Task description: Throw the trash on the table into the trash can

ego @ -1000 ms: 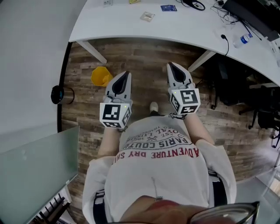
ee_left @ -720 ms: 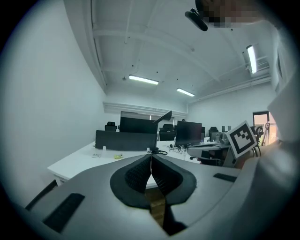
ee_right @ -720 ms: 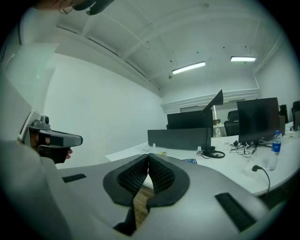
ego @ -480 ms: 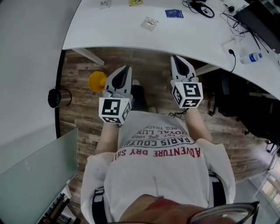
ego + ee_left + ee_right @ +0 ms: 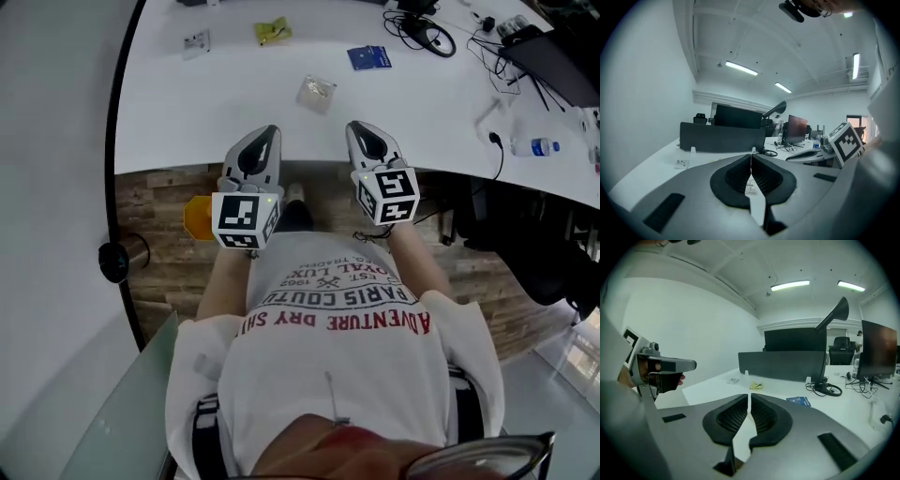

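Since a second ago, we have brought the left gripper (image 5: 266,133) and right gripper (image 5: 360,127) over the table's (image 5: 178,112) near edge, jaws together and empty; the clear wrapper (image 5: 316,92) lies just ahead, roughly midway between them.

- Pale T-shirt (image 5: 337,384) with loose half sleeves (image 5: 202,361); red and dark lettering (image 5: 342,314) printed across the chest (it reads upside down in the head view).
- Smooth grey moulded shells on the left gripper (image 5: 269,133) and the right gripper (image 5: 360,127), with black ribbed pads (image 5: 738,177) inside.
- Each carries a white cube (image 5: 246,219) with black square markers.
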{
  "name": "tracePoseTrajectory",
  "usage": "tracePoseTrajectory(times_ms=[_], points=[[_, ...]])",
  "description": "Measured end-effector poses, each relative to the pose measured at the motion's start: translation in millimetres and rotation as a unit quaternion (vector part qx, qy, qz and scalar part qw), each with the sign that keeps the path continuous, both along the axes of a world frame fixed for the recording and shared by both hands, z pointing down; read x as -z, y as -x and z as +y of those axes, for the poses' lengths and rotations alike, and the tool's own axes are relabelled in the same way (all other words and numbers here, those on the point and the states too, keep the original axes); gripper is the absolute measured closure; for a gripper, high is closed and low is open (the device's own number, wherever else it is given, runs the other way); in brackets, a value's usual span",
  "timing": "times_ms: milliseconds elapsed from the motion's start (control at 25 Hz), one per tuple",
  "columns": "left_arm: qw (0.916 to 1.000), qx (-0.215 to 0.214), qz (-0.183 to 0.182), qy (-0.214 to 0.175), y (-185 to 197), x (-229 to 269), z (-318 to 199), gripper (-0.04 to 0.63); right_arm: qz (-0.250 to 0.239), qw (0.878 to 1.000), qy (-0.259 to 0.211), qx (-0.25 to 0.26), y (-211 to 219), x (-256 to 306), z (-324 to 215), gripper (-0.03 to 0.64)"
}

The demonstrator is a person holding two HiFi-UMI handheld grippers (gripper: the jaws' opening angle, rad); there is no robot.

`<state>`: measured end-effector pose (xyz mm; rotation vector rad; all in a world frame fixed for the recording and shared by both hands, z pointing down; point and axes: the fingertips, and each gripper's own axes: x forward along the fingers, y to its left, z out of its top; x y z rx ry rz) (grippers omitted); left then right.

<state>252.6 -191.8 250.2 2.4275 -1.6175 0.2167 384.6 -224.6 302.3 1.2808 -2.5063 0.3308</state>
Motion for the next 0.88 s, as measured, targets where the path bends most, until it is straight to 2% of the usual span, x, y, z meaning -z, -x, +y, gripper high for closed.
tracePoseTrajectory(times_ms=[240,280,320,360,480,680,880], points=[[0.9987,-0.024,0.000,0.044,30.6,-42.9,-64.4,0.572,0.029,0.998,0.052,-0.013,40.1,-47.0,-66.1,0.592],[0.9982,-0.026,0.001,0.054,33.6,-52.0,-71.7,0.572,0.029,0.998,0.062,-0.008,46.7,-55.7,-75.7,0.551],[0.9974,-0.028,0.003,0.066,35.4,-60.9,-76.7,0.572,0.029,0.997,0.073,-0.002,52.5,-64.1,-83.4,0.434],[0.9965,-0.030,0.005,0.077,36.6,-69.6,-80.2,0.572,0.032,0.996,0.083,0.005,57.1,-72.4,-89.7,0.419],[0.9938,-0.033,0.010,0.105,40.7,-94.8,-91.8,0.572,0.061,0.991,0.114,0.026,69.7,-104.7,-106.6,0.392],[0.9895,-0.030,0.015,0.140,43.5,-134.4,-112.6,0.572,0.108,0.973,0.198,0.046,80.9,-177.7,-128.3,0.363],[0.9868,-0.025,0.020,0.159,45.0,-160.6,-126.1,0.572,0.144,0.960,0.236,0.041,80.1,-217.1,-141.7,0.356]])
